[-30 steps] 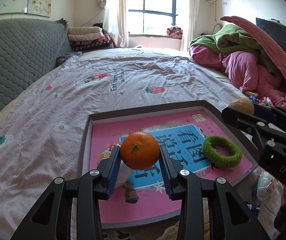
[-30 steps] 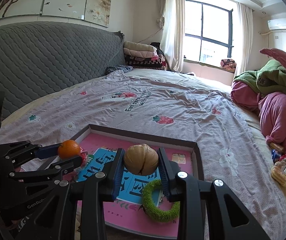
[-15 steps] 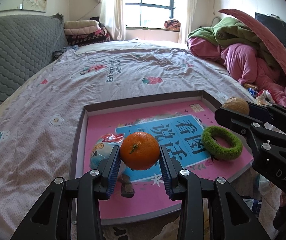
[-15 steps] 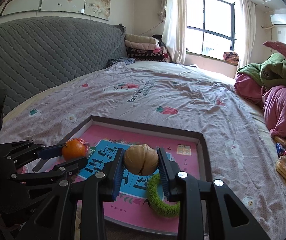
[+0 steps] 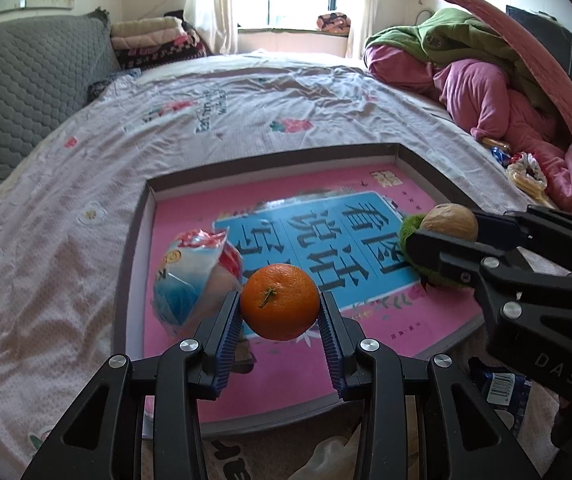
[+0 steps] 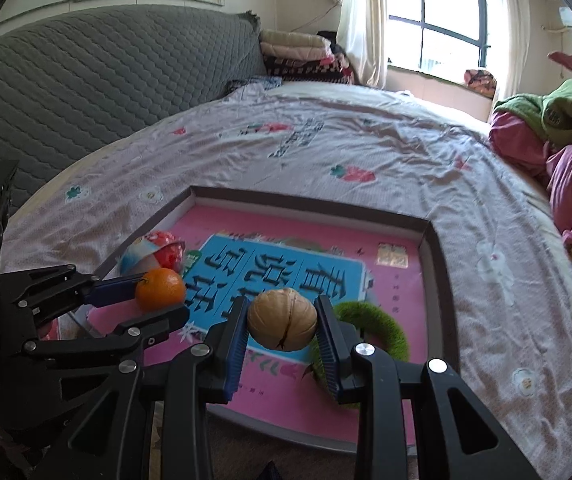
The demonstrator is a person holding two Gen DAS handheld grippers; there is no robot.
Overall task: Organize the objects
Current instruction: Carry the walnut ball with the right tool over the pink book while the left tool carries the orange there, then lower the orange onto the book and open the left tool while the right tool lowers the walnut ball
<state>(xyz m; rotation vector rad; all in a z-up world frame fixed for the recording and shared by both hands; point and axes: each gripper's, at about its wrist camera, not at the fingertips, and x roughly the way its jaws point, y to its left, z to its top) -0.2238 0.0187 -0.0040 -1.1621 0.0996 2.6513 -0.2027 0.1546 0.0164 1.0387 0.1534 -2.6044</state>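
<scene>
My left gripper [image 5: 279, 314] is shut on an orange mandarin [image 5: 279, 301] and holds it above the near part of a shallow box [image 5: 269, 159] with a pink and blue printed floor. My right gripper [image 6: 281, 330] is shut on a tan walnut [image 6: 281, 319] above the box's near right part. The walnut also shows in the left wrist view [image 5: 450, 219], and the mandarin shows in the right wrist view [image 6: 160, 289]. A green fuzzy ring [image 6: 382, 330] lies in the box under the right gripper. A blue, white and red snack packet [image 5: 189, 268] lies in the box's left part.
The box rests on a bed with a pale floral sheet [image 5: 213, 92]. A grey quilted headboard [image 6: 97, 76] stands at the left. A pile of pink and green bedding [image 5: 486, 72] lies at the right, with small snack packets [image 5: 526, 168] beside it.
Both grippers have moved forward and lower over the box with their loads. The snack packet has come into fuller view and the green ring is now partly behind the right gripper.
</scene>
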